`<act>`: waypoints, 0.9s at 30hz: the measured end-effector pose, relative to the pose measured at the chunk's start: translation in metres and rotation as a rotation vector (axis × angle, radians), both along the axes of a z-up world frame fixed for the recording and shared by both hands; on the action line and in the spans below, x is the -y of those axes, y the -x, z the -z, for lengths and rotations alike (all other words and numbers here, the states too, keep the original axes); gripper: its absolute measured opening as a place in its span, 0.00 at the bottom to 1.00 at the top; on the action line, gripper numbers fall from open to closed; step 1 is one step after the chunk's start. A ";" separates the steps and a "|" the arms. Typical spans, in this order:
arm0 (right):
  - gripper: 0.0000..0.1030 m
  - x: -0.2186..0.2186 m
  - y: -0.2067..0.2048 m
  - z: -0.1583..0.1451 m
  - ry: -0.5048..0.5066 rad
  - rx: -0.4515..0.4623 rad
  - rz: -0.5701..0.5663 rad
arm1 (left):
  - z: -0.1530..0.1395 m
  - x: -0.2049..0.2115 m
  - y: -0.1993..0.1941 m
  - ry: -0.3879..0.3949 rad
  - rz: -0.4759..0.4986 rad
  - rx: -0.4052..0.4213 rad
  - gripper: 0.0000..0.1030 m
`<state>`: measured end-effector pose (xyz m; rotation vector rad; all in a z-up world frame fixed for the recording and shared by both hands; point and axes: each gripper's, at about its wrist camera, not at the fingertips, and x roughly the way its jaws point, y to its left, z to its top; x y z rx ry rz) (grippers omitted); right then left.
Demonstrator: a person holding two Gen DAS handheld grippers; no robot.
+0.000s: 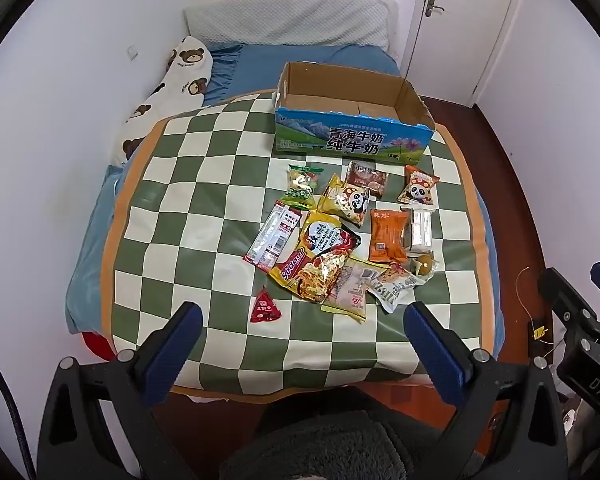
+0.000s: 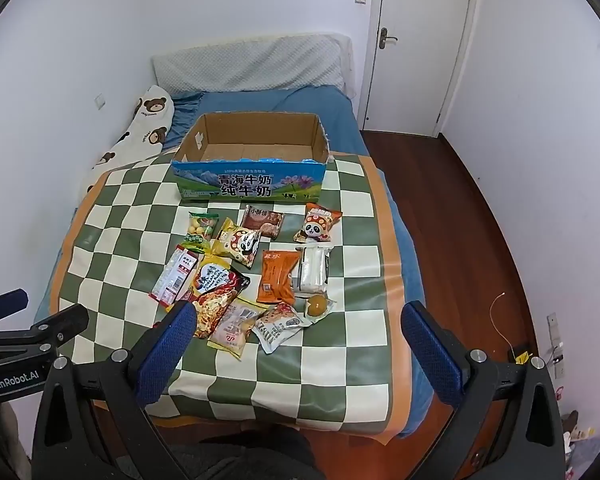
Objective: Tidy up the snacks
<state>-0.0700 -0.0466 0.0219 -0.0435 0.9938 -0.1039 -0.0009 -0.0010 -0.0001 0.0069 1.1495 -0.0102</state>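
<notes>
Several snack packets lie on a green-and-white checkered mat (image 1: pixel 204 200) on a bed: an orange packet (image 1: pixel 388 235) (image 2: pixel 276 276), a yellow noodle pack (image 1: pixel 320 258) (image 2: pixel 216 300), two panda packets (image 1: pixel 418 186) (image 2: pixel 318 222), and a red triangular packet (image 1: pixel 265 306). An open, empty cardboard milk box (image 1: pixel 352 136) (image 2: pixel 252 182) stands behind them. My left gripper (image 1: pixel 302 320) is open and empty above the mat's near edge. My right gripper (image 2: pixel 298 320) is open and empty, near the front of the pile.
A bear-print pillow (image 1: pixel 172 92) and a blue sheet (image 1: pixel 260 64) lie at the head of the bed. A white door (image 2: pixel 420 40) and a wooden floor (image 2: pixel 460 220) are to the right. Walls close in on the left.
</notes>
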 end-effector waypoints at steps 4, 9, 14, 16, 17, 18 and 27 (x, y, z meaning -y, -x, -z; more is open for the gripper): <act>1.00 -0.002 -0.004 0.002 -0.007 -0.003 0.004 | 0.000 0.000 0.000 -0.002 -0.001 0.000 1.00; 1.00 -0.002 -0.005 0.001 -0.009 -0.005 0.001 | -0.004 -0.006 -0.001 -0.002 0.000 0.003 1.00; 1.00 -0.003 -0.004 0.002 -0.012 -0.006 0.001 | -0.005 -0.006 -0.001 -0.003 0.000 0.003 1.00; 1.00 -0.002 -0.003 0.003 -0.011 -0.006 0.000 | -0.005 -0.006 -0.001 0.002 -0.002 0.004 1.00; 1.00 -0.002 -0.003 0.003 -0.012 -0.007 0.000 | -0.005 -0.005 -0.002 -0.001 -0.003 0.003 1.00; 1.00 -0.001 -0.003 0.003 -0.012 -0.006 0.001 | -0.004 -0.005 -0.002 -0.002 -0.002 0.001 1.00; 1.00 -0.008 0.001 -0.004 -0.011 -0.005 -0.003 | -0.004 -0.006 -0.001 0.006 -0.001 0.003 1.00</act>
